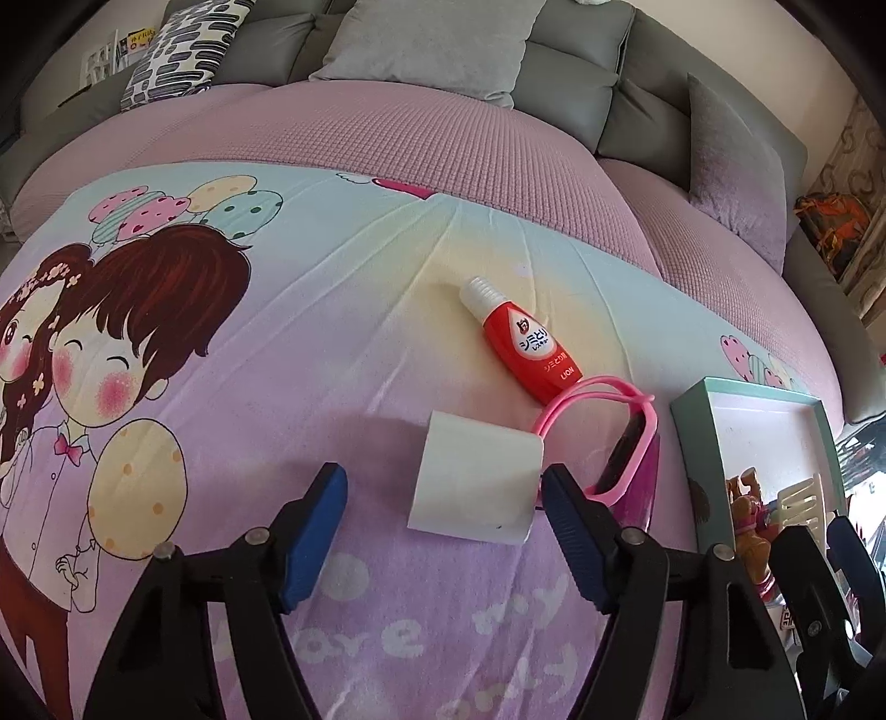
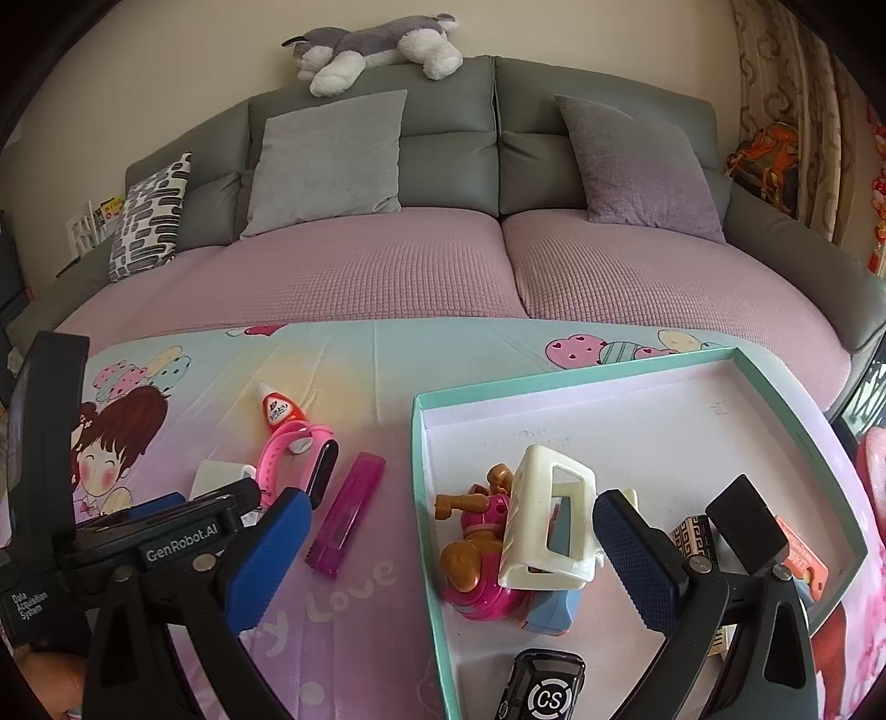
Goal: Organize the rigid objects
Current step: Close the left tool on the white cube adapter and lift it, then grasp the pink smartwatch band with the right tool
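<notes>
A white cup-like cylinder (image 1: 475, 481) lies on its side on the cartoon blanket, just ahead of my open, empty left gripper (image 1: 443, 540). Beyond it lie a red tube with a white cap (image 1: 526, 338), a pink wristband watch (image 1: 614, 443) and a magenta case (image 2: 348, 515). My right gripper (image 2: 448, 559) is open and empty, hovering over the teal-rimmed tray (image 2: 581, 372). In the tray are a cream plastic holder (image 2: 548, 518), a pink and brown toy figure (image 2: 476, 554), a blue block (image 2: 551, 609), a black "CS" device (image 2: 545, 689) and small boxes (image 2: 692, 540).
The blanket (image 1: 277, 343) covers a pink-sheeted sofa bed with grey cushions (image 2: 326, 160) and a patterned pillow (image 2: 147, 216) at the back. A plush dog (image 2: 376, 47) lies on the backrest. The tray's corner shows in the left wrist view (image 1: 692, 415).
</notes>
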`<action>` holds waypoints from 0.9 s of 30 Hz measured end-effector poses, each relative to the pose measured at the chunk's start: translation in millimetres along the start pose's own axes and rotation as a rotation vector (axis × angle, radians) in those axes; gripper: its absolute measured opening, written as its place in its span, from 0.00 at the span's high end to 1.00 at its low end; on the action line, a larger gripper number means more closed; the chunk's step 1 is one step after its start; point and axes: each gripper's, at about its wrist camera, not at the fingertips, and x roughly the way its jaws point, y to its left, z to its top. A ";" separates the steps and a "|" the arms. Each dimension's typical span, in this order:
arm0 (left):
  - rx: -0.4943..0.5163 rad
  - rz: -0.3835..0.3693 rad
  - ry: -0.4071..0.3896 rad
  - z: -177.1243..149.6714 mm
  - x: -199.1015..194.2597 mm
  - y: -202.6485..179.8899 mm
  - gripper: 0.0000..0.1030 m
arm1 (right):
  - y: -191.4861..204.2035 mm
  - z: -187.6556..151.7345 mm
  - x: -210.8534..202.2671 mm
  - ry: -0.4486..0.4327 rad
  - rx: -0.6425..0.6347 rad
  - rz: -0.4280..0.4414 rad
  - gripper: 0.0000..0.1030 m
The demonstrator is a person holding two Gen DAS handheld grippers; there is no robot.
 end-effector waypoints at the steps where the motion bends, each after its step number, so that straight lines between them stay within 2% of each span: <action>1: -0.001 -0.005 -0.001 0.3 -0.5 0.5 0.33 | -0.2 -0.2 0.5 0.003 -0.001 0.001 0.00; 6: 0.000 -0.056 0.000 0.3 -0.8 1.9 0.44 | -0.6 1.3 4.0 0.020 -0.006 0.002 0.00; 8: -0.003 -0.086 0.002 0.3 -1.9 2.3 0.54 | 0.9 3.8 5.5 0.022 -0.017 0.008 0.00; 14: -0.020 -0.060 -0.005 1.4 -6.9 11.7 0.54 | 11.5 10.7 16.6 0.044 -0.043 0.042 0.00; 18: -0.059 -0.003 -0.019 4.0 -14.1 29.7 0.54 | 23.6 15.4 22.5 0.050 -0.058 0.070 0.00; 27: -0.180 0.080 -0.041 7.0 -30.2 78.7 0.54 | 67.7 27.4 27.0 0.015 -0.201 0.071 0.00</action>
